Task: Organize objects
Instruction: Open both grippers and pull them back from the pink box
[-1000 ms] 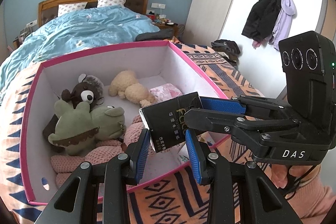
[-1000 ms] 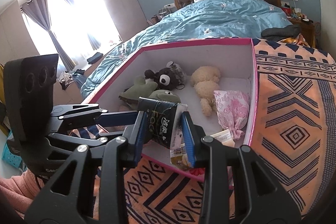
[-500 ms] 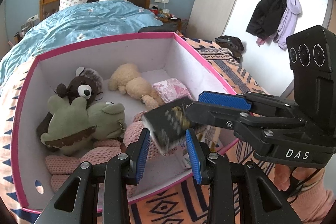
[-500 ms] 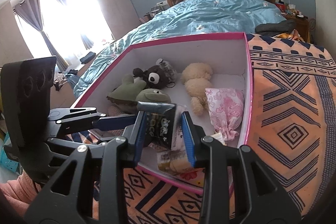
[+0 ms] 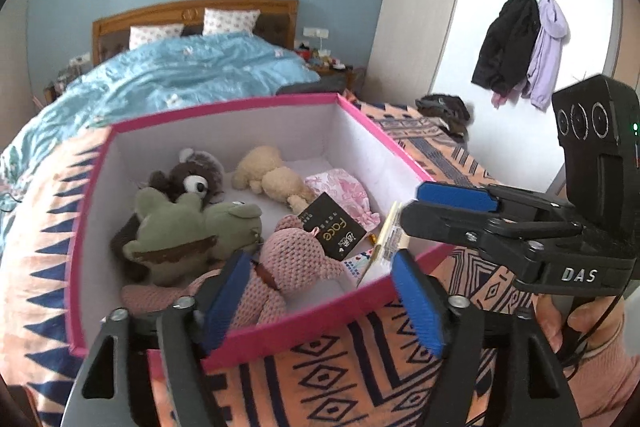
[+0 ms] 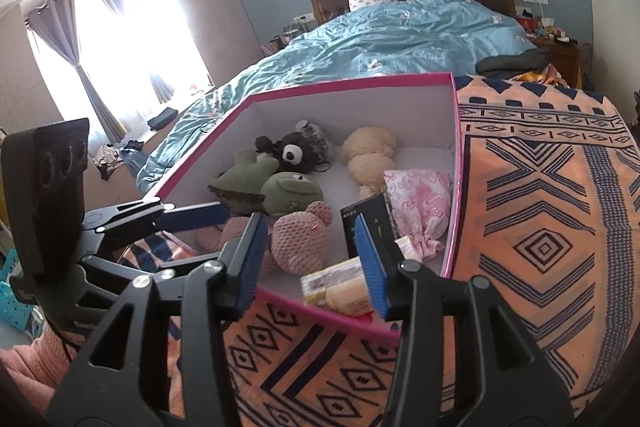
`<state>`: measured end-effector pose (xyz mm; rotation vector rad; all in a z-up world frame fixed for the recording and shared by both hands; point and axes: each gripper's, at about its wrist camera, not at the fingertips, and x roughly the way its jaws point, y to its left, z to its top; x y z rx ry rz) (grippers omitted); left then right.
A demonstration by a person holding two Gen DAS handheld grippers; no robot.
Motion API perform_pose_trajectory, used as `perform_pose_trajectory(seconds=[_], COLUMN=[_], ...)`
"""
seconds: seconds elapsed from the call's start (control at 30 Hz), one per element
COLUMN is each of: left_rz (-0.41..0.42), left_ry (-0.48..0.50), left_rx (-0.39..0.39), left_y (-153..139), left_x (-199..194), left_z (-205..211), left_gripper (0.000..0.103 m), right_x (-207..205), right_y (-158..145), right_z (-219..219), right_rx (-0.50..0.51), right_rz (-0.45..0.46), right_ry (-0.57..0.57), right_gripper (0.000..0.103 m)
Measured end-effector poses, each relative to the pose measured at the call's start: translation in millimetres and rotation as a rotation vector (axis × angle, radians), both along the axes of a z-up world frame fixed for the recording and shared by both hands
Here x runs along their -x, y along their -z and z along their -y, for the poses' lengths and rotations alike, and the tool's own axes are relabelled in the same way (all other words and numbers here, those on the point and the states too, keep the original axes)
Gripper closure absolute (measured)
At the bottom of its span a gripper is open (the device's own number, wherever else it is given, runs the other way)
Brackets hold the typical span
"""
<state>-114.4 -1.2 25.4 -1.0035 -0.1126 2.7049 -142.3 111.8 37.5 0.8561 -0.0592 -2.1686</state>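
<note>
A black pack with gold lettering (image 5: 334, 227) lies loose inside the pink-rimmed white box (image 5: 224, 109), leaning on a pink knitted toy (image 5: 296, 263). My left gripper (image 5: 320, 301) hovers over the box's near wall. Its jaws are opening, and only the toy lies below the gap. My right gripper (image 6: 312, 263) is at the same wall beside it, jaws also opening, with nothing pressed between the pads. In the right wrist view the pack (image 6: 370, 215) stands just behind the right finger. The right gripper (image 5: 412, 207) also reaches in from the right in the left wrist view.
The box holds a green frog plush (image 5: 180, 223), a brown bear (image 5: 192, 179), a cream plush (image 5: 268, 175), a pink floral pouch (image 5: 344, 191) and a pale packet (image 5: 386, 247). It sits on an orange patterned blanket (image 6: 540, 247). A bed with a blue duvet (image 6: 400, 31) lies behind.
Both grippers were shut on the black pack above the box. Their jaws have spread and the pack has dropped onto the pink toy. Both grippers drew back slightly.
</note>
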Motion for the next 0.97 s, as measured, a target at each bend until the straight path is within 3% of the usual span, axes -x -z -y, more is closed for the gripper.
perform_pose_trajectory(seconds=[0.13,0.2,0.27,0.37,0.6,0.87,0.97], left_rz=[-0.059,-0.079,-0.089,-0.053,-0.044,-0.055,-0.036], left_ry=[-0.025,-0.053,-0.084,-0.118,-0.191,-0.248,-0.242], left_rx=[0.008,0.02,0.032,0.043,0.057,0.119,0.093], left_y=[-4.3,-1.6,4.6,18.0,29.1,36.2,39.3], left_x=[-30.2,-44.9,-56.2,-63.7,-80.4,-92.4,-93.2], left_z=[4.3,6.9,9.2,11.6,17.6,19.0,20.0], left_gripper=[0.013,0.0,0.0,0.0,0.0,0.0,0.0], right_x=[-31.1,-47.0,-64.0,-80.2,-96.5,-103.0,-105.5], right_y=[-4.6,-4.1,-0.3,10.0,44.0,53.8,55.7], right_z=[-7.8,-10.1,-12.8,-13.0,-8.4,-4.9,-2.3], right_rx=[0.012,0.01,0.001,-0.04,-0.096,-0.107,-0.111], right_rz=[-0.069,-0.103,-0.146,-0.185,-0.146,-0.13,-0.132], right_ry=[-0.008,-0.005,0.016,0.058,0.098,0.112,0.112], right_gripper=[0.034,0.015,0.0,0.0,0.0,0.0,0.0])
